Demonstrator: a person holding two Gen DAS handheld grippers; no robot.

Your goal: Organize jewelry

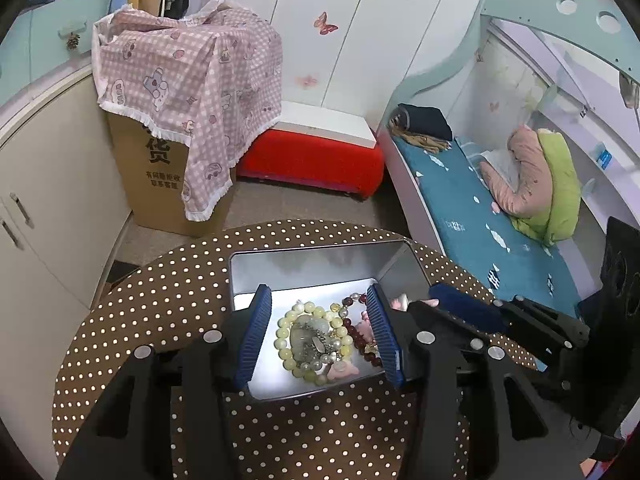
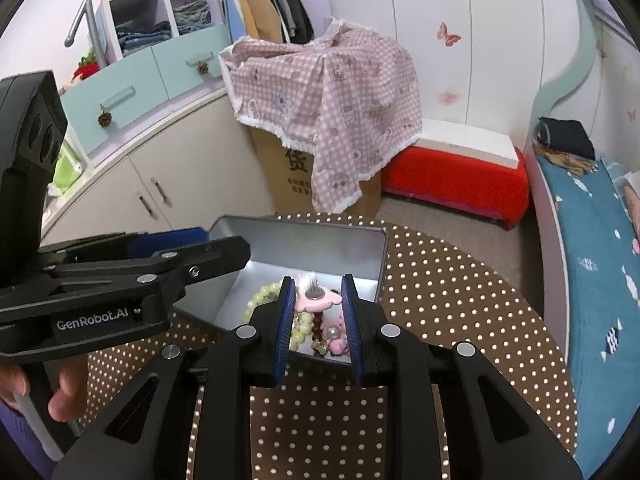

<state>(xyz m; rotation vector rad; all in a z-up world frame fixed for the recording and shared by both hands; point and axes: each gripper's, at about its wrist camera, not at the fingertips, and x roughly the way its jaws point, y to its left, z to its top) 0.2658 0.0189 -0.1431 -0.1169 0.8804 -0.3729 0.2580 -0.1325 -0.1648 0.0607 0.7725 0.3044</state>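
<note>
Surface (image 1: 168,292): round, brown with white dots.
Tin (image 1: 312,264): open, silver, on surface.
Jewelry (image 1: 316,332): heaped inside tin; pale yellow bead bracelet, dark red beads, pink charms.
Left hand-held gripper (image 1: 320,332): jaws apart over the heap, gripping nothing.
Right hand-held gripper (image 2: 318,312): clamped on pink flower-shaped piece (image 2: 320,300), above tin.

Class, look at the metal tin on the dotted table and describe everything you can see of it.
The tin is a shallow rectangular tray with rounded corners, dull silvery metal, open, no lid in view. It sits flat on the table. Inside lies a heap of jewelry: a yellow bead bracelet, dark red beads, pink charms. Both grippers reach over it.
</note>
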